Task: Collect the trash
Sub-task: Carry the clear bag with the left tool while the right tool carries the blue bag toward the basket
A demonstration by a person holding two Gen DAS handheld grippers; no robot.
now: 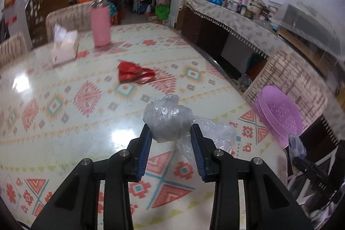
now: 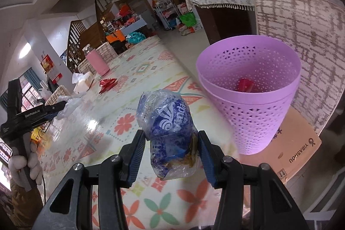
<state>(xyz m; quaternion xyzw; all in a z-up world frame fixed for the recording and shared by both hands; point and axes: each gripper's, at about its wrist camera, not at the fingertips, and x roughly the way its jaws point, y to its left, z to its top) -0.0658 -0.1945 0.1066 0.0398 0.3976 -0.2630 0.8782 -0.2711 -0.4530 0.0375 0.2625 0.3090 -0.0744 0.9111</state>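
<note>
Two claws loaded, bin near.
I gripped a clear bag (image 1: 168, 120) left (image 1: 170, 139), blue wrapper (image 2: 168, 122) right (image 2: 170, 150); bin (image 2: 248, 87) held one red scrap, another (image 1: 133, 73) lay on the surface (image 1: 64, 122).

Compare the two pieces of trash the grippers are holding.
The clear bag in the left gripper is plain, colourless and unprinted; the blue wrapper in the right gripper carries white print and brownish residue. The clear bag trails a loose tail sideways; the blue wrapper stands upright as a taller bundle. Both are crumpled plastic, each pinched between blue pads above the table.

Purple bin (image 2: 250, 100) mouth stands unobstructed (red scrap (image 2: 245, 85) low inside).
</note>
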